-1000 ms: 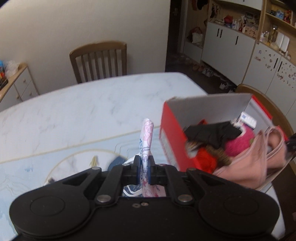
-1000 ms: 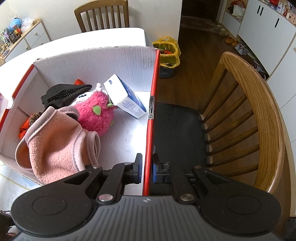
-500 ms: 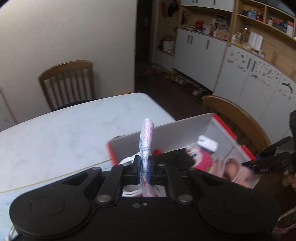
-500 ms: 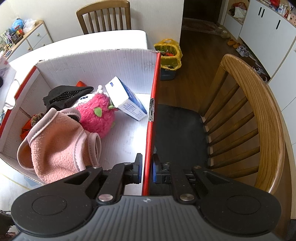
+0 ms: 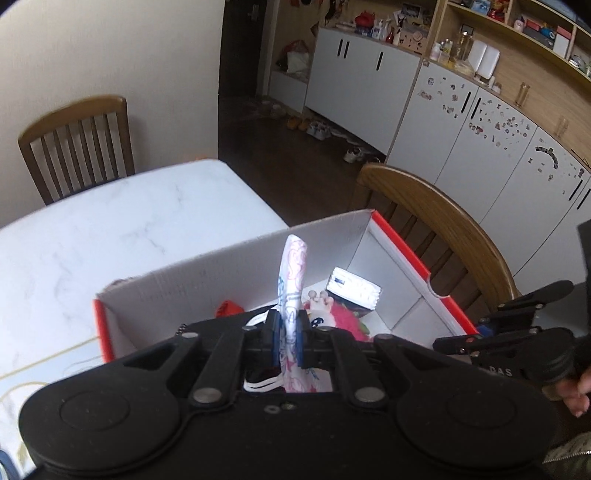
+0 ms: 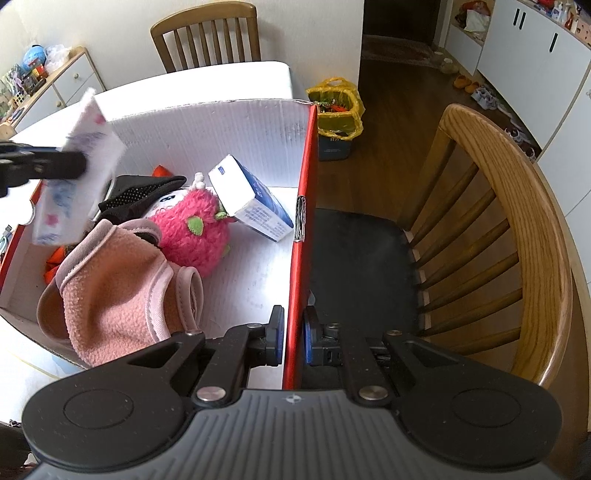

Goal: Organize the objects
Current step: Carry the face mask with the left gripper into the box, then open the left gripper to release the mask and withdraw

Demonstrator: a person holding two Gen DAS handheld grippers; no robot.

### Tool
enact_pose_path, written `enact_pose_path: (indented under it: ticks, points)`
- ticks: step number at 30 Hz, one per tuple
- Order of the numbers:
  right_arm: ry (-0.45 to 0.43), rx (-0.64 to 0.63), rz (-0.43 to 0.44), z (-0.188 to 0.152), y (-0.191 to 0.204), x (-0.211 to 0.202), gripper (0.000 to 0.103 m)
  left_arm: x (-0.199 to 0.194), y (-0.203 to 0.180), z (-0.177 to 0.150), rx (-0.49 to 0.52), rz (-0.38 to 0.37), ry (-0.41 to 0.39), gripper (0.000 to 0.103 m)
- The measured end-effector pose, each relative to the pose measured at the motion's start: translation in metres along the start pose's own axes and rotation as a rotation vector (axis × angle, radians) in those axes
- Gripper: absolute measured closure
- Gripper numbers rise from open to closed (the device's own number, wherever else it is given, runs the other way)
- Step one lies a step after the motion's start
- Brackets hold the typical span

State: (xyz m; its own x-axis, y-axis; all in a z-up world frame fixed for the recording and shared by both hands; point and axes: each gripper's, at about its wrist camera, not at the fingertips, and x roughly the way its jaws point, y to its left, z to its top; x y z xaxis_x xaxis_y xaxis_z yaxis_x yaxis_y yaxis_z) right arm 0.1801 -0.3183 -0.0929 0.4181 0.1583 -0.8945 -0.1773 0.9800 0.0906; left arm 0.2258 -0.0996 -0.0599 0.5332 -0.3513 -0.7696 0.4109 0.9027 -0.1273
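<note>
My left gripper is shut on a flat white packet with pink and blue print and holds it over the left end of the red and white cardboard box. The packet also shows in the right wrist view, above the box's left side. My right gripper is shut on the box's red right wall. Inside the box lie a pink fleece garment, a pink plush toy, a blue and white carton and a black glove.
The box sits at the corner of a white marble table. A wooden chair stands right beside the box, another at the table's far side. A yellow bag sits on the floor. White cabinets line the far wall.
My left gripper has carried the packet to the right, from over the table to above the box's left end. My right gripper has kept its hold on the box wall.
</note>
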Motion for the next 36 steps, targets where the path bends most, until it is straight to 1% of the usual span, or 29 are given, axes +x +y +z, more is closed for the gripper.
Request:
enact_pose_path:
  ticks: [4, 8, 13, 19, 22, 23, 25, 26, 28, 29, 32, 34, 36]
  points:
    - [0.0, 0.002, 0.004, 0.0, -0.001, 0.0, 0.093, 0.016, 0.007, -0.002, -0.028, 0.014, 0.029, 0.096]
    - [-0.001, 0.004, 0.005, 0.0, -0.001, 0.0, 0.093, 0.024, 0.01, -0.006, -0.026, 0.028, 0.055, 0.096]
    - [0.0, 0.006, 0.008, 0.0, -0.001, 0.001, 0.093, 0.031, 0.008, -0.009, 0.011, 0.066, 0.081, 0.09]
    - [0.0, 0.007, 0.008, 0.0, -0.001, 0.001, 0.093, 0.031, 0.009, -0.012, 0.023, 0.086, 0.081, 0.082]
    - [0.0, 0.008, 0.007, 0.0, -0.001, 0.001, 0.093, 0.029, 0.01, -0.013, 0.026, 0.087, 0.079, 0.08]
    - [0.0, 0.008, 0.007, 0.0, -0.001, 0.001, 0.093, 0.029, 0.01, -0.013, 0.028, 0.091, 0.079, 0.079]
    - [0.0, 0.01, 0.008, 0.0, -0.001, 0.001, 0.093, 0.027, 0.01, -0.013, 0.031, 0.098, 0.077, 0.071]
    - [0.0, 0.01, 0.008, 0.0, 0.0, 0.001, 0.093, 0.026, 0.011, -0.014, 0.03, 0.1, 0.076, 0.07]
    - [0.0, 0.009, 0.007, 0.0, 0.0, 0.001, 0.093, 0.024, 0.012, -0.014, 0.025, 0.105, 0.074, 0.063]
    - [0.0, 0.009, 0.007, 0.0, -0.001, 0.001, 0.093, 0.023, 0.013, -0.015, 0.024, 0.108, 0.071, 0.061]
    - [0.001, 0.009, 0.007, 0.0, -0.001, 0.001, 0.093, 0.019, 0.014, -0.016, 0.017, 0.109, 0.06, 0.054]
    - [0.0, 0.009, 0.007, 0.0, -0.001, 0.001, 0.093, 0.015, 0.015, -0.016, 0.009, 0.113, 0.049, 0.045]
    - [0.0, 0.008, 0.006, 0.0, -0.001, 0.001, 0.093, 0.011, 0.015, -0.017, 0.0, 0.12, 0.035, 0.041]
